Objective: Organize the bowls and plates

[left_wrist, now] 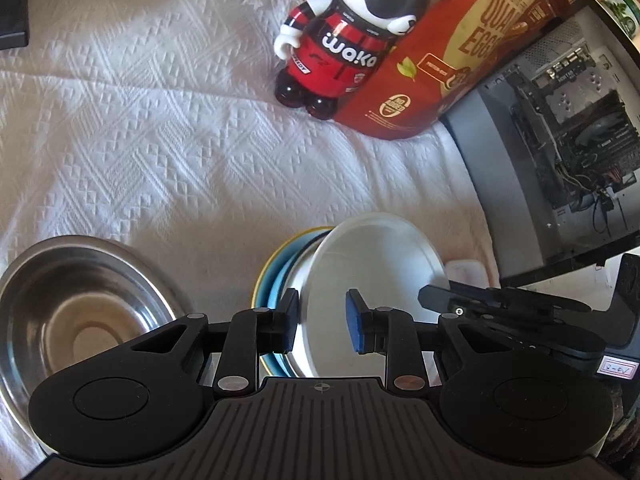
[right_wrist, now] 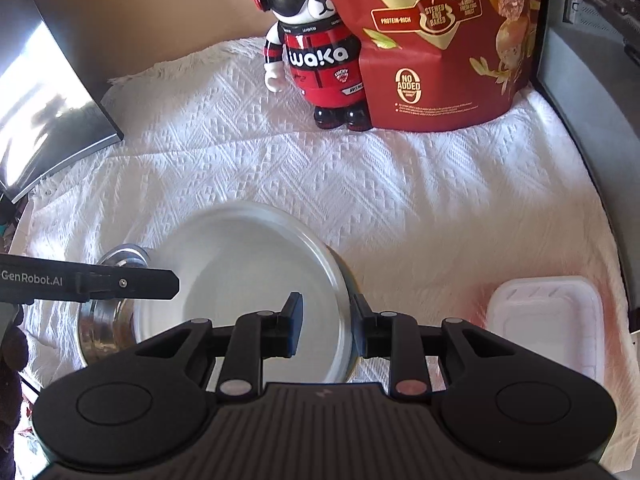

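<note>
Presently, left gripper (left_wrist: 322, 320): parted, astride white plate's (left_wrist: 372, 280) rim.
Right gripper (right_wrist: 326, 326): parted, straddling that tilted plate's opposite rim.
Steel bowl (left_wrist: 76, 300): on cloth (left_wrist: 160, 140), beside stack.

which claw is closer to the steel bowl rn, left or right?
Left. The steel bowl lies just beside the left claw, on its left. The right claw is farther away, straddling the rim of the white plate, which lies between it and the bowl.
</note>
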Tool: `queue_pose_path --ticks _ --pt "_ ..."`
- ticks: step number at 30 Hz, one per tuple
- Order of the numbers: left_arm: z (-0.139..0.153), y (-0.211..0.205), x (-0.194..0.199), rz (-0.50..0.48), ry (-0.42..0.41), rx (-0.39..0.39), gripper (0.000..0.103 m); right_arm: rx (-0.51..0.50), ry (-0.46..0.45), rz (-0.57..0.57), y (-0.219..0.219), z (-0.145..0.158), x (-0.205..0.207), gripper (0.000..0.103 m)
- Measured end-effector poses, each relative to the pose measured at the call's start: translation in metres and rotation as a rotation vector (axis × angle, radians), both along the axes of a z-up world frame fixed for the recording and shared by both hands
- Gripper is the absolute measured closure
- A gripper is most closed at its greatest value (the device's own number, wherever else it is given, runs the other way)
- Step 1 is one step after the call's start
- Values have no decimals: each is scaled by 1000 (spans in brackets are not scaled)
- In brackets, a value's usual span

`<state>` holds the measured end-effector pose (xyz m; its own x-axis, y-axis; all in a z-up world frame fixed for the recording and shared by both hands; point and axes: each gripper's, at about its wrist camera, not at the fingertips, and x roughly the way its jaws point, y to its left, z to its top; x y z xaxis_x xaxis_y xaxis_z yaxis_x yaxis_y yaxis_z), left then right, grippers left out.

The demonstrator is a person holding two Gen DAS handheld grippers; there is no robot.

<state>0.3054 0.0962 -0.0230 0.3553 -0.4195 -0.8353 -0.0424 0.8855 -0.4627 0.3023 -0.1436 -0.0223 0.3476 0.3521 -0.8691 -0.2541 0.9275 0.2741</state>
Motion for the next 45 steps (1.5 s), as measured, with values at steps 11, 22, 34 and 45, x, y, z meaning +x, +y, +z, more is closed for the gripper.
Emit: queue_pose_path --ticks 11,22,34,45 --pt "-17 9 5 20 18 35 76 -43 -36 3 11 -1 8 76" --pt "23 120 -77 305 -149 151 75 -16 -202 208 80 45 22 76" --pt "-34 170 -144 515 5 215 75 -182 29 600 249 -11 38 76" --pt "-86 172 -149 585 86 37 68 -315 127 651 289 -58 38 63"
